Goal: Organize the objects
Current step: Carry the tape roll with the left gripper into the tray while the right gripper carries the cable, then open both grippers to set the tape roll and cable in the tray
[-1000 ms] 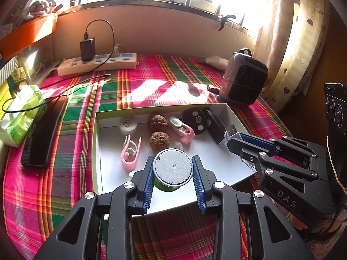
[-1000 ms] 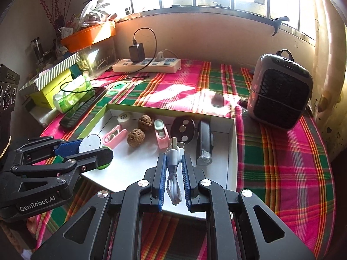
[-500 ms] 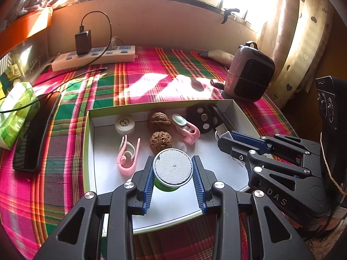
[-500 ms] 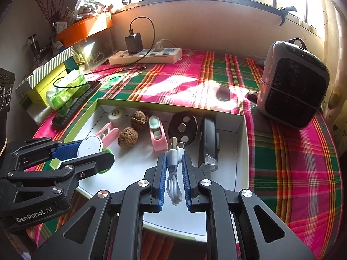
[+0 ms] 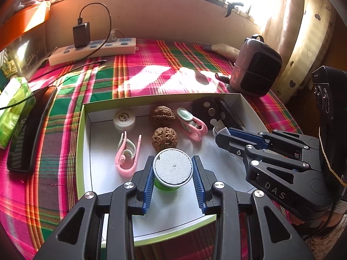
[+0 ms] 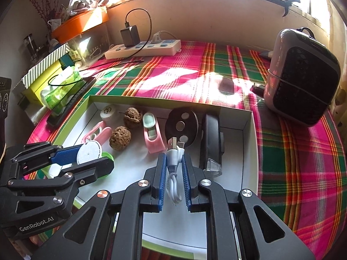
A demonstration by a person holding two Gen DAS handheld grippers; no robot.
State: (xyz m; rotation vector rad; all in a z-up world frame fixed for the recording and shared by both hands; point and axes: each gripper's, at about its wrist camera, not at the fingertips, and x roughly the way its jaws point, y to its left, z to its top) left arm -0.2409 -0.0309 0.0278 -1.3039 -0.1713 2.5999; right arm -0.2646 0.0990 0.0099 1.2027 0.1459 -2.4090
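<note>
A white box with a green rim (image 5: 79, 151) (image 6: 253, 143) lies on the plaid cloth. It holds two walnuts (image 5: 164, 138) (image 6: 120, 137), pink clips (image 5: 126, 156) (image 6: 153, 134), a white cap (image 5: 124, 119), a black disc with holes (image 6: 181, 125) and a black oblong device (image 6: 211, 138). My left gripper (image 5: 172, 158) is shut on a green cap with a white liner (image 5: 172, 170) (image 6: 89, 151), held over the box's near part. My right gripper (image 6: 174, 155) is shut on a folded white USB cable (image 6: 173, 153). Its plug (image 5: 219, 126) shows over the box's right side.
A white power strip (image 5: 93, 51) with a black charger sits at the back. A small grey heater (image 6: 301, 78) stands right of the box. A green tissue pack (image 5: 13, 106) and a flat black device (image 5: 30, 130) lie to the left. An orange planter (image 6: 80, 22) sits on the sill.
Both grippers have sunk a little and come nearer over the box, which now looks larger in both views. Each keeps its hold.
</note>
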